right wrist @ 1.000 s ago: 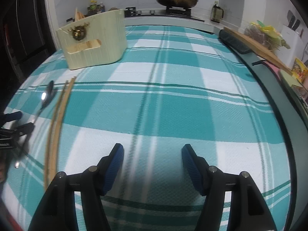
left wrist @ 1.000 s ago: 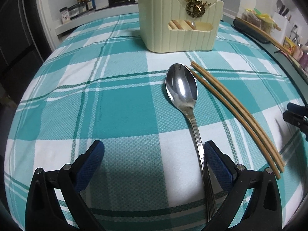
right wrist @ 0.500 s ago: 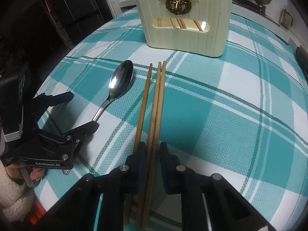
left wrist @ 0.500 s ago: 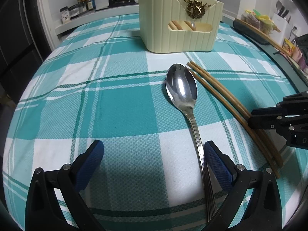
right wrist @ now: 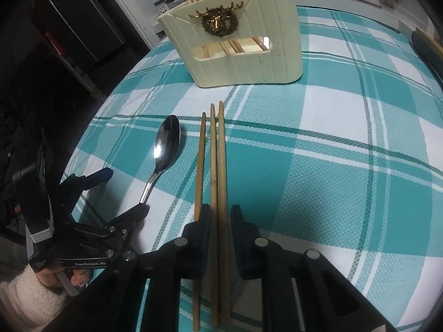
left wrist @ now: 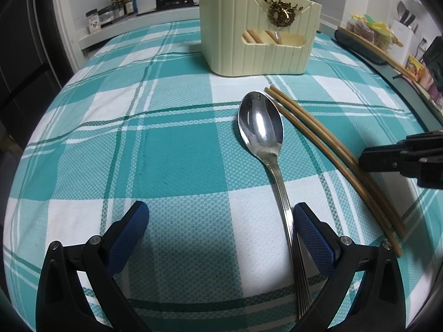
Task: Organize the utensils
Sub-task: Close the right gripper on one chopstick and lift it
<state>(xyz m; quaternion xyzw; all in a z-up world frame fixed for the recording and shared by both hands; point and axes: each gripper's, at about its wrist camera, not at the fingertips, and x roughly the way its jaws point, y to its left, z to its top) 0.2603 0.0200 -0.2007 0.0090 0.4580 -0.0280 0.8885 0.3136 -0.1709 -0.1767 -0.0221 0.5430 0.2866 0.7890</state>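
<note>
Right gripper (right wrist: 218, 221): clenched on two of the three chopsticks (right wrist: 217, 182); the figure dropped within the last second, so its jaws have just been closing, with those sticks between the blue pads. The third stick lies just outside the left finger, touching its outer edge or very near it; which one I cannot tell.
Chopsticks: flat on the tablecloth (right wrist: 332, 182), side by side, running straight ahead from the right gripper toward the holder; their near ends pass back under the gripper body.
Left gripper (left wrist: 218, 235): released, fingers spread wide and hovering low over the cloth, nothing pressed between them.
Spoon (left wrist: 261, 127): lying bowl up, ahead of the left gripper; its handle runs back along the inner side of that gripper's right finger (left wrist: 313, 238), just beside the pad; contact cannot be told.
Spoon seen from the right gripper: ahead and to the left, just beside the loose chopstick.
Utensil holder (right wrist: 235, 38): cream, ribbed, with a gold emblem on its front; it stands upright well ahead of both grippers, beyond the chopstick tips. More chopsticks stand inside it, seen through the front slot and poking out above its rim.
Person's hand (right wrist: 55, 276): in a fleecy white sleeve, at the lower left of the right wrist view, holding the left gripper's handle.
</note>
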